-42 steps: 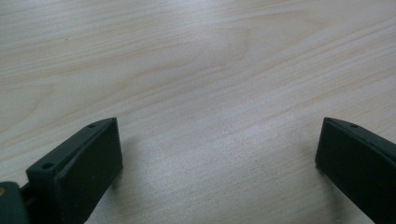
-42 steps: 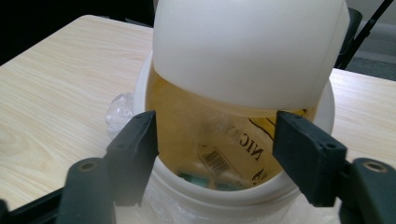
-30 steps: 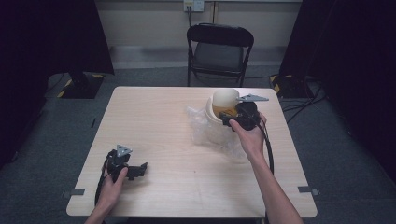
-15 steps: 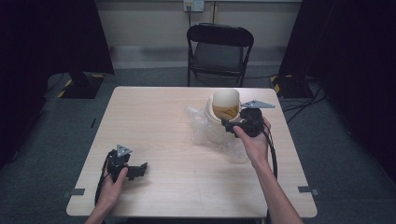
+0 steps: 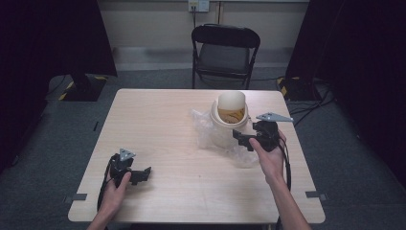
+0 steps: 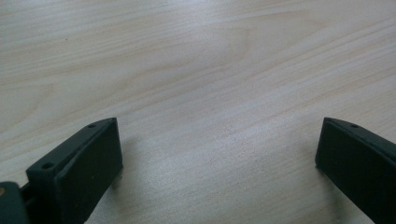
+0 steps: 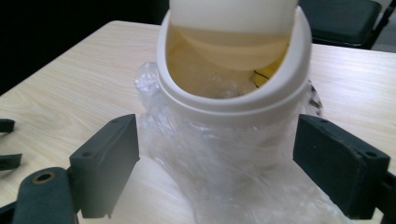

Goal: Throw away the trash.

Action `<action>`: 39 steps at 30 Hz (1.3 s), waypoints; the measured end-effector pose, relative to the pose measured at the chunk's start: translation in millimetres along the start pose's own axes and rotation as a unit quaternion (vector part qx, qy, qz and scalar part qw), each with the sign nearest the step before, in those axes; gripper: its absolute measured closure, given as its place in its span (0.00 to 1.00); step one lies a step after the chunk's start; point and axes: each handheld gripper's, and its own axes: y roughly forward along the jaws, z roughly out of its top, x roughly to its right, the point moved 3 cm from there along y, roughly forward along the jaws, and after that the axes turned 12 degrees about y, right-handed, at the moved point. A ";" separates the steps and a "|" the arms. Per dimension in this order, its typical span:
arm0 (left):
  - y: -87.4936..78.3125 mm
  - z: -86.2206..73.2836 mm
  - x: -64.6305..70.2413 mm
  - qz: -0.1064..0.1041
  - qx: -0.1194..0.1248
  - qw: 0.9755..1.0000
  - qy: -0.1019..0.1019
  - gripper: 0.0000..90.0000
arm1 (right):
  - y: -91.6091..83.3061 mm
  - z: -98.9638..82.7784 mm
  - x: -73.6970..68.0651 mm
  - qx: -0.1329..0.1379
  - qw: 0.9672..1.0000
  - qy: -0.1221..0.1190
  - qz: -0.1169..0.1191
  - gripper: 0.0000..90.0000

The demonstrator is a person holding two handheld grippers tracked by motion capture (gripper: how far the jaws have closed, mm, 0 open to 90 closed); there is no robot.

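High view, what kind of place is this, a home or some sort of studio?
Probably a studio or lab set up for recording, not a home. A lone wooden table stands on grey carpet between black curtains, with one folding chair behind it and cables trailing across the floor.

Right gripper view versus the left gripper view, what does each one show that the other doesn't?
Right gripper view: a cream bin with its swing lid tipped open, a clear plastic bag around its body, something yellow inside, and a chair behind. The right gripper has just been opening; its pads stand apart from the bag. Left gripper view: the left gripper, open over bare wood. Both share the light wooden table.
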 end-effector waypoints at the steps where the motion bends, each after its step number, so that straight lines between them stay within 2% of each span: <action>1: 0.0 0.0 0.0 0.000 0.000 1.000 0.000 0.00 | 0.0 0.0 0.0 0.000 1.000 0.000 0.000 0.15; 5: 0.2 0.1 0.4 -0.001 0.002 1.000 -0.003 0.00 | -6.6 -6.0 3.6 0.001 1.000 0.005 0.000 0.15; 11: 0.2 0.1 0.4 -0.001 0.002 1.000 -0.003 0.00 | -16.7 -23.4 6.9 -0.004 1.000 -0.005 -0.010 0.15; 21: 0.2 0.0 0.5 -0.001 0.001 1.000 -0.003 0.00 | -31.6 -43.0 11.6 -0.010 1.000 -0.005 -0.018 0.15; 27: -0.4 -0.4 0.6 -0.003 0.001 1.000 -0.003 0.00 | -37.9 -60.8 20.4 -0.019 0.999 0.000 -0.026 0.15; 30: -0.6 -0.5 0.1 -0.002 0.000 1.000 0.001 0.00 | -40.3 -75.5 29.9 -0.028 0.999 0.004 -0.028 0.15; 39: -0.5 -0.4 0.5 -0.002 0.001 1.000 -0.002 0.00 | -40.2 -99.3 50.2 -0.046 0.998 0.011 -0.045 0.15</action>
